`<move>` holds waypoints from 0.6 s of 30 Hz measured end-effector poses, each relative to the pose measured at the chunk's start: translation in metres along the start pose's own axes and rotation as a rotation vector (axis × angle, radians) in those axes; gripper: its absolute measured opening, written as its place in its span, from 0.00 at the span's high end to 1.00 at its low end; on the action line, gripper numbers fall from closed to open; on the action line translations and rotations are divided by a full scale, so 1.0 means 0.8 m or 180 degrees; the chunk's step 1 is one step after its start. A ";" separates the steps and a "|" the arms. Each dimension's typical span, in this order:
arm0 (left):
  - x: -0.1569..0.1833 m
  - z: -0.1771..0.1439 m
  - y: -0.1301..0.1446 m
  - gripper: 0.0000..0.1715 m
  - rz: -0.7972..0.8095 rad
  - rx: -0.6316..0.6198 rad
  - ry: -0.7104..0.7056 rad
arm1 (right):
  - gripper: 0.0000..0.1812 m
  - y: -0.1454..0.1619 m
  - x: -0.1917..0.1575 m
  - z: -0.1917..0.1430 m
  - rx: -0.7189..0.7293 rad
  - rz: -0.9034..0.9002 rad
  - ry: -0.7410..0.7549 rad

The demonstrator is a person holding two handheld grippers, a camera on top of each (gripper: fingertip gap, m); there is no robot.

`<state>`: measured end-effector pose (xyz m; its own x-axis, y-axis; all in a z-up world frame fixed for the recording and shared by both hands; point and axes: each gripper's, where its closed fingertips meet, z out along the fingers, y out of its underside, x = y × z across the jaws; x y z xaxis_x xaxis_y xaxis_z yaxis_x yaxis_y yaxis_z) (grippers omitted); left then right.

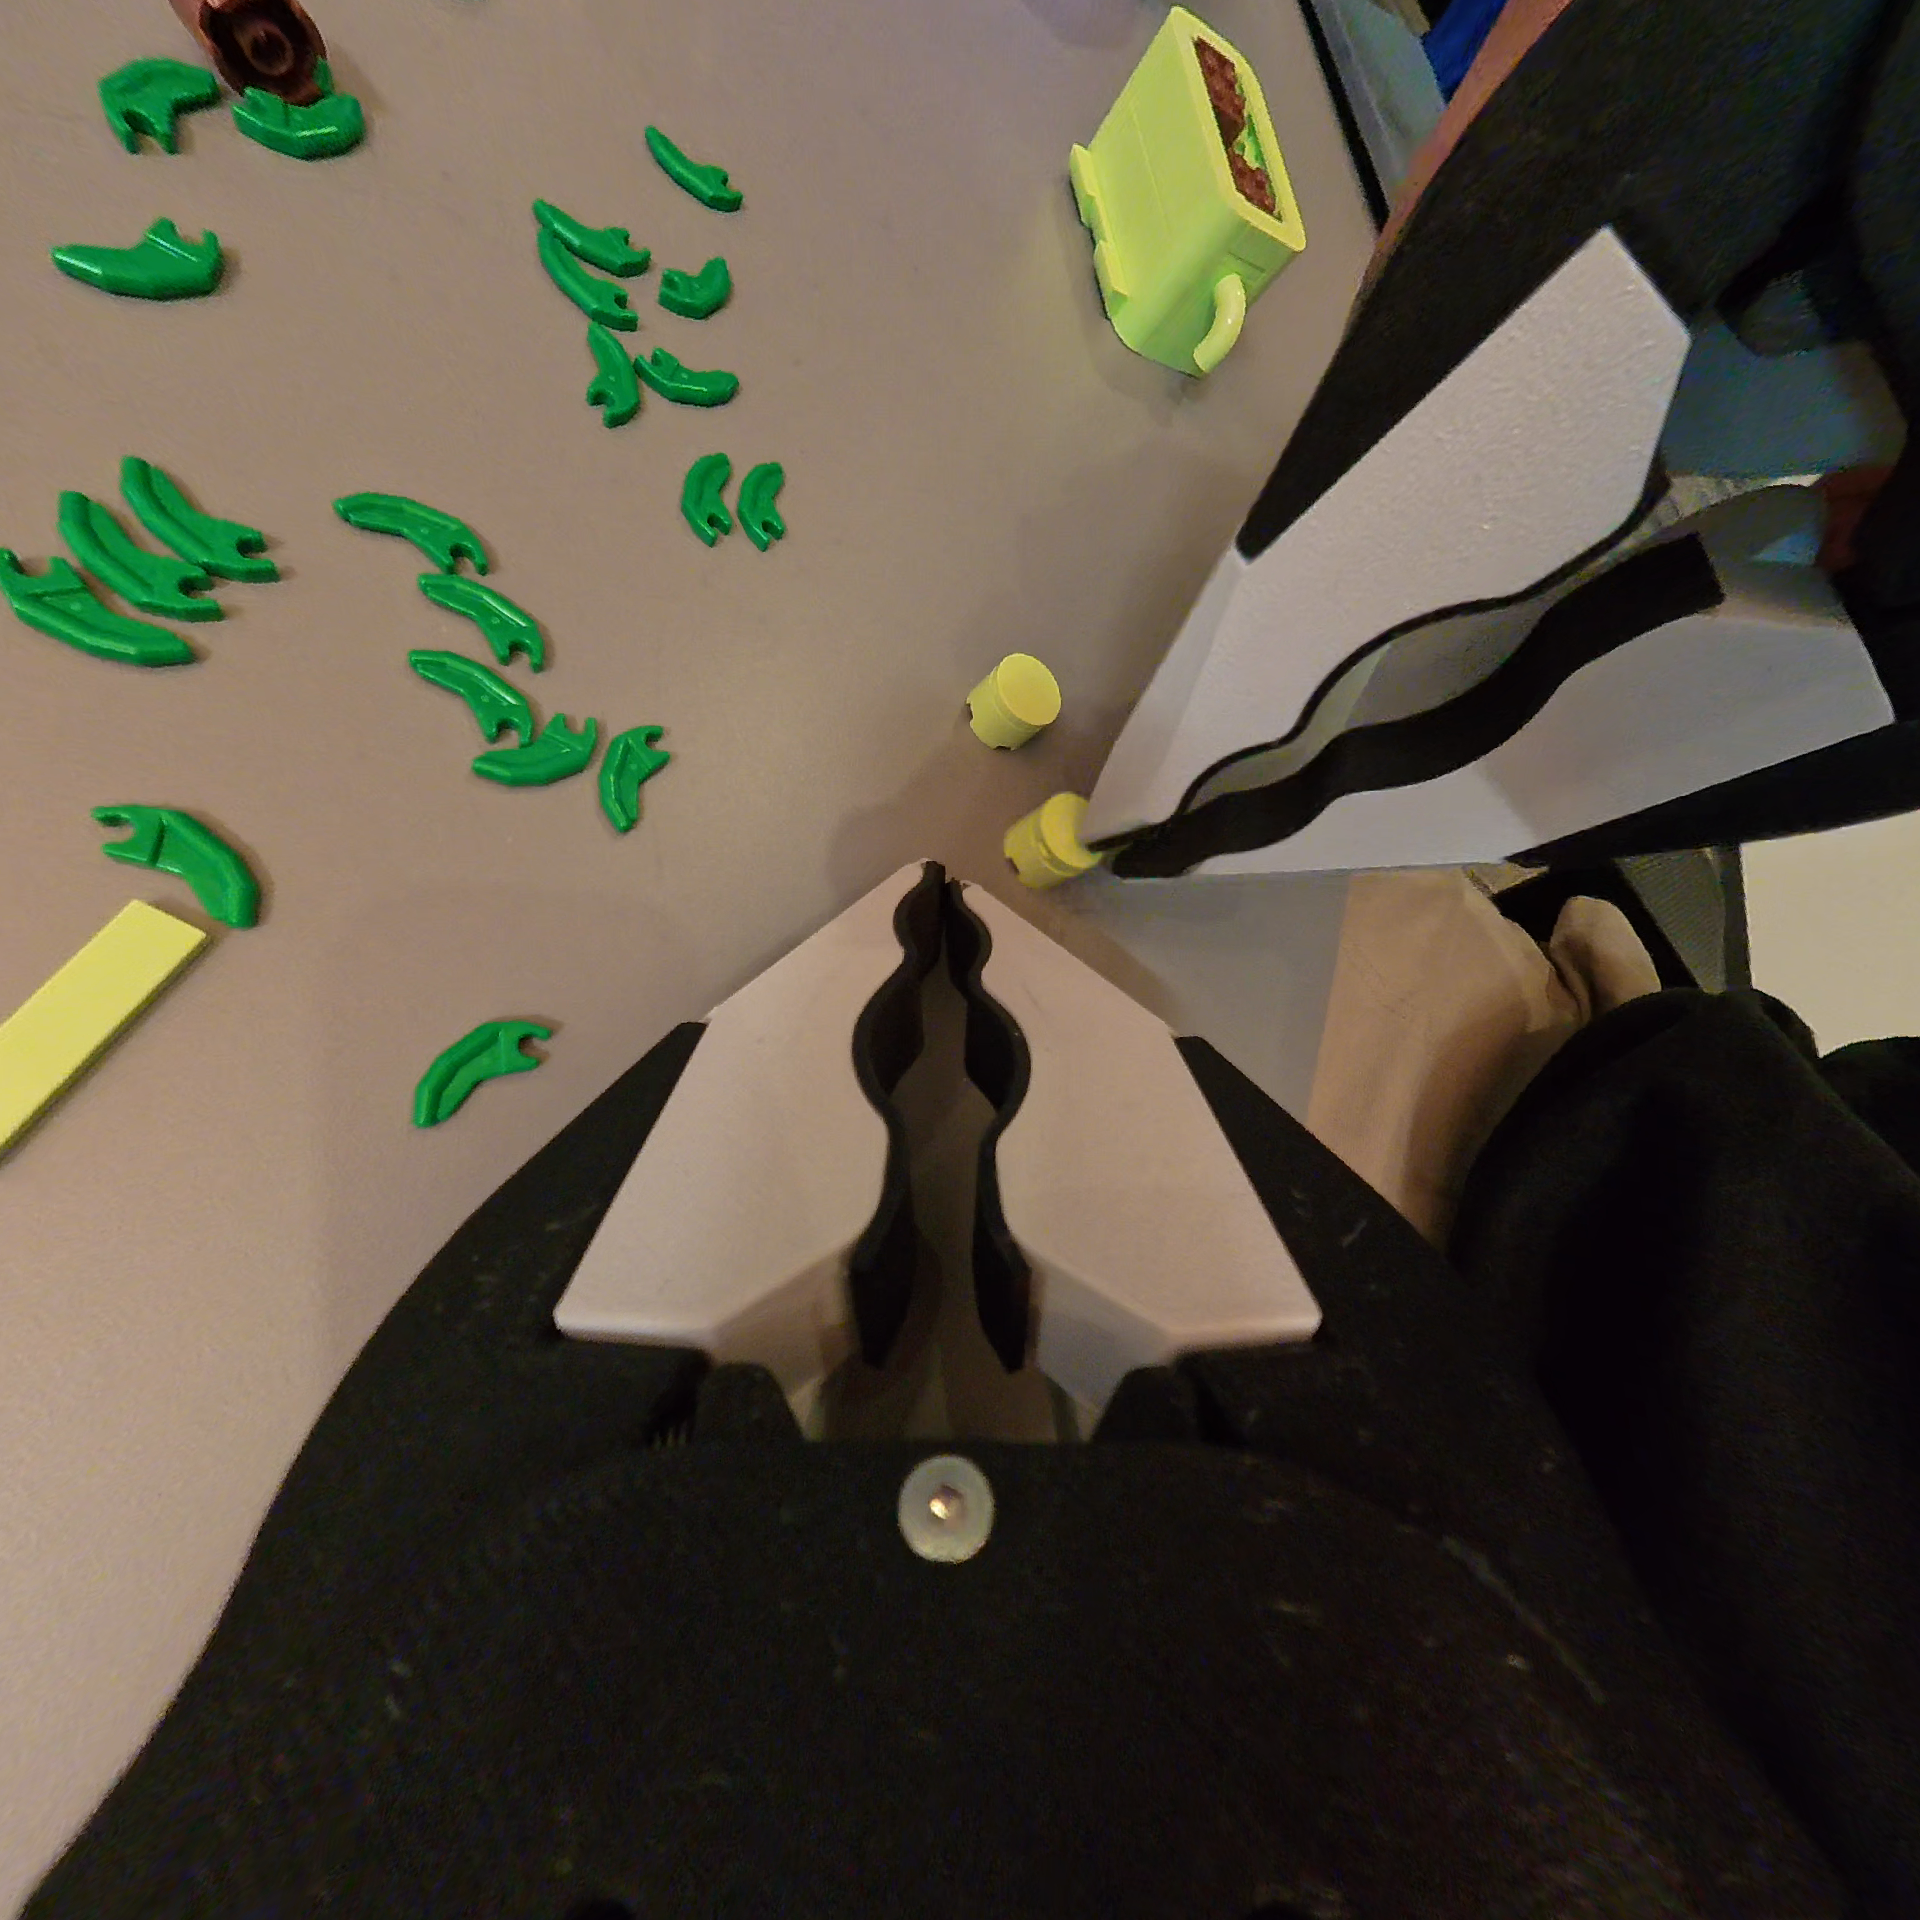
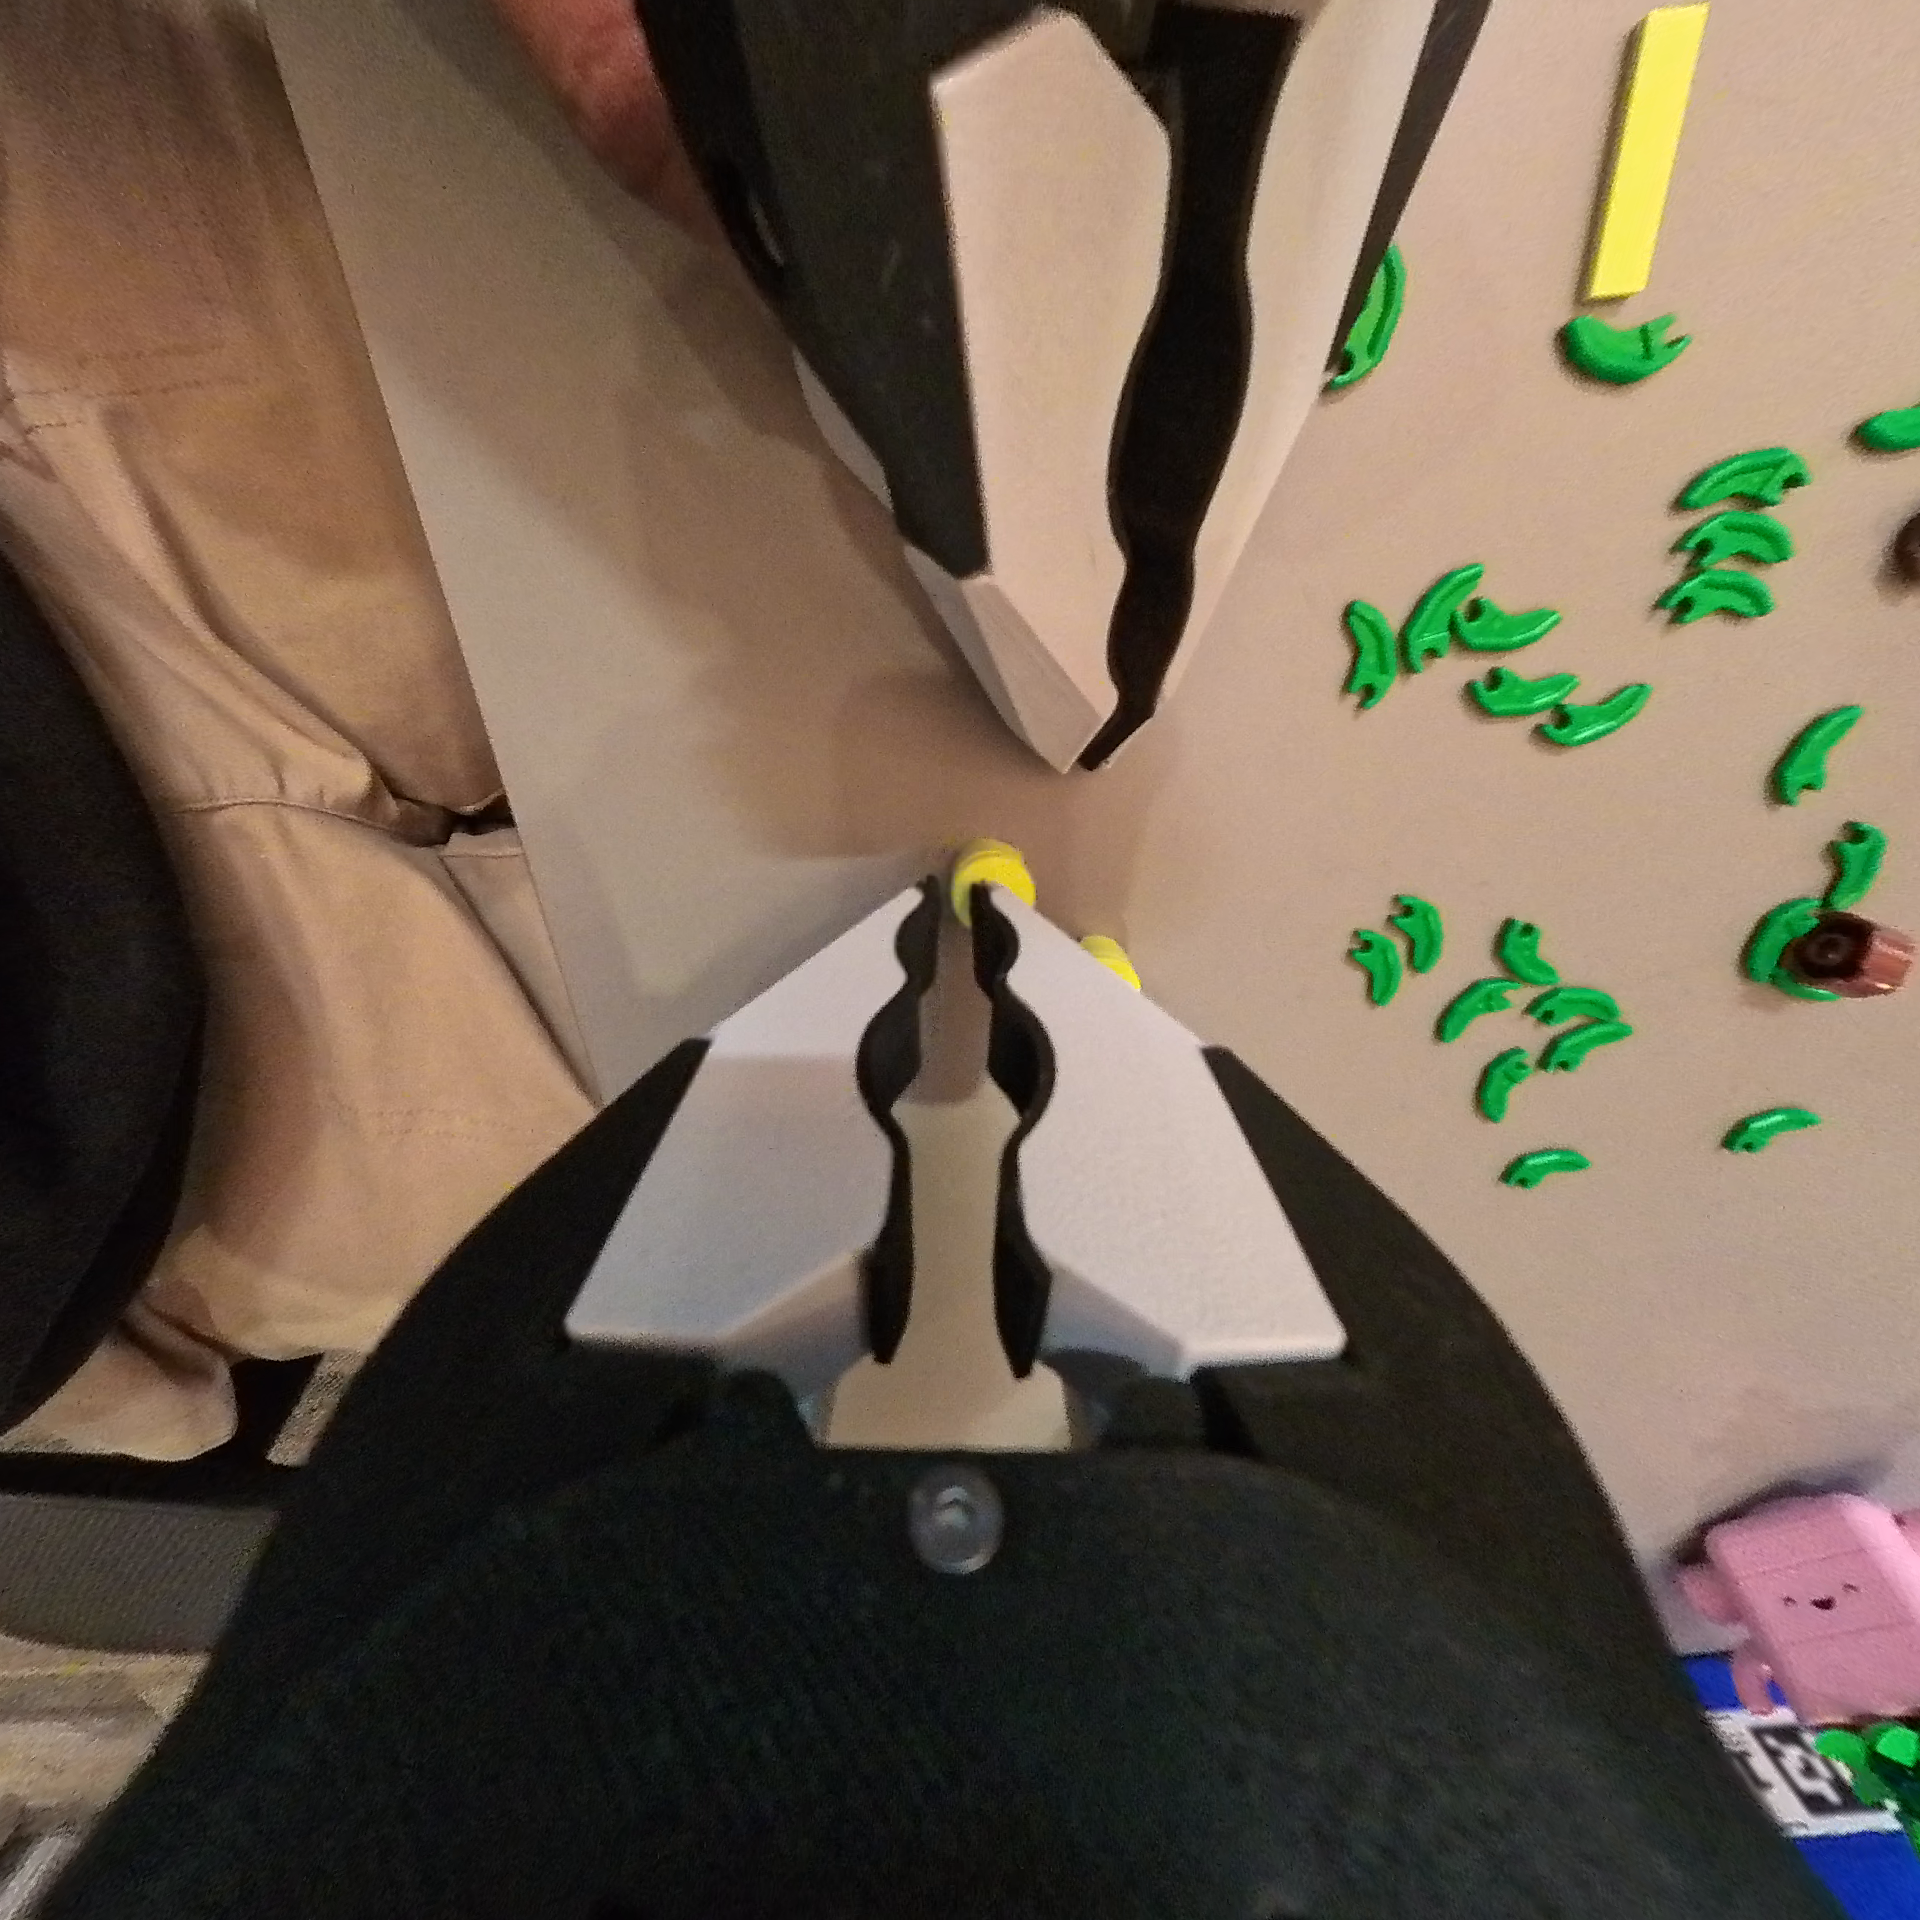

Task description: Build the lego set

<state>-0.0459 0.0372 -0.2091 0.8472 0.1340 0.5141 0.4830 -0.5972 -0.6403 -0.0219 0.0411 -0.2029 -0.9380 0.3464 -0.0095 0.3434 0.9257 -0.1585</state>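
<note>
My right gripper [image 2: 961, 902] is shut on a small yellow round brick [image 2: 992, 873], low over the grey table near its edge. In the left wrist view the same right gripper [image 1: 1103, 854] pinches that brick [image 1: 1044, 842] at its end. A second yellow round brick [image 1: 1013, 698] lies on its side just beyond it, and it also shows in the right wrist view [image 2: 1112, 956]. My left gripper [image 1: 938, 878] is shut and empty, its tips close beside the held brick. It hangs above in the right wrist view [image 2: 1103, 750].
Many green leaf pieces [image 1: 478, 686] lie scattered over the table [image 1: 831, 582]. A lime-green box build [image 1: 1195, 197] stands at the back. A yellow flat tile [image 1: 94, 997], a brown stem piece [image 1: 260, 47] and a pink figure [image 2: 1808, 1621] are also there. A person's beige trousers [image 2: 260, 727] are beyond the table edge.
</note>
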 end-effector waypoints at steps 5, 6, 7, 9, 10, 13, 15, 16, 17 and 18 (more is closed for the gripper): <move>0.000 0.000 0.000 1.00 0.0001 0.0000 0.0000 | 0.94 0.000 -0.002 0.000 -0.0021 0.0006 -0.0005; 0.000 0.000 0.000 1.00 0.0000 0.0000 0.0000 | 0.94 -0.001 -0.001 -0.002 -0.0005 0.0010 0.0004; 0.000 0.000 0.000 1.00 -0.0001 0.0000 0.0001 | 0.94 -0.002 0.001 -0.003 0.0019 0.0016 0.0021; 0.000 0.000 0.000 1.00 -0.0001 -0.0002 0.0002 | 0.94 -0.004 0.005 -0.007 0.0056 0.0049 0.0059; 0.000 0.000 0.000 1.00 -0.0001 -0.0002 0.0001 | 0.95 -0.003 0.007 -0.008 0.0063 0.0067 0.0074; 0.000 0.000 0.000 1.00 -0.0002 -0.0003 0.0001 | 0.96 0.000 0.011 -0.006 0.0046 0.0085 0.0087; 0.000 0.000 0.000 1.00 0.0000 -0.0003 -0.0001 | 0.97 0.001 0.011 -0.003 0.0037 0.0080 0.0076; 0.000 0.000 0.000 1.00 0.0000 -0.0002 -0.0002 | 0.97 0.002 0.011 -0.002 0.0032 0.0077 0.0069; 0.000 0.000 0.000 1.00 0.0000 -0.0002 -0.0002 | 0.98 0.002 0.011 -0.001 0.0023 0.0073 0.0067; 0.000 0.000 0.000 1.00 -0.0001 -0.0002 -0.0001 | 0.99 0.003 0.012 0.000 0.0010 0.0069 0.0066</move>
<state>-0.0458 0.0371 -0.2093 0.8471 0.1345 0.5142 0.4832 -0.5977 -0.6397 -0.0299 0.0463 -0.2036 -0.9291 0.3696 0.0076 0.3636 0.9174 -0.1617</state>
